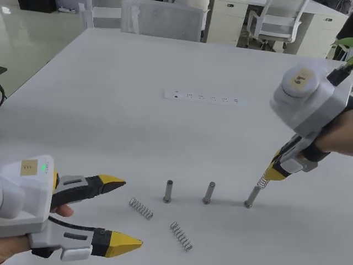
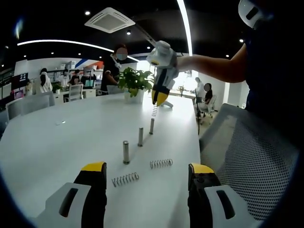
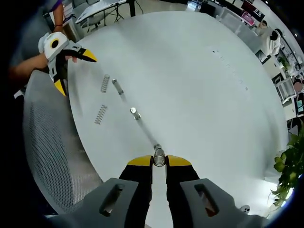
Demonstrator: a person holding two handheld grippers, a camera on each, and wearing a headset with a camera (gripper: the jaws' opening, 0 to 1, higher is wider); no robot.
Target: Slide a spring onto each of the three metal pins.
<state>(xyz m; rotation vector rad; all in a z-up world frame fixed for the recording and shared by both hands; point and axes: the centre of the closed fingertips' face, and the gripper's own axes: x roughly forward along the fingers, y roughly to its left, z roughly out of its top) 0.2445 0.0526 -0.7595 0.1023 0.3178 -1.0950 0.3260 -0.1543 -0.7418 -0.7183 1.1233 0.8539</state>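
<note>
Right gripper (image 1: pixel 270 174) clamps a spring (image 1: pixel 263 180) at the end pin's (image 1: pixel 251 197) top; left gripper (image 1: pixel 132 212), jaws apart, hovers well left of that pin.

Round label (image 1: pixel 301 79) atop the right claw (image 1: pixel 268 175) — one digit, seemingly 5 — the tan sticker (image 1: pixel 28 167) unreadable.

- The desk (image 1: pixel 110 99) is plain white.
- The left tool (image 1: pixel 131 211) and right tool (image 3: pixel 159 160) have yellow tips, black jaws and pale grey bodies.
- Each pin (image 1: pixel 168 191) is dull grey, and each spring (image 1: pixel 181 236) is silvery.
- The chair (image 2: pixel 247 161) has grey, dotted mesh.
</note>
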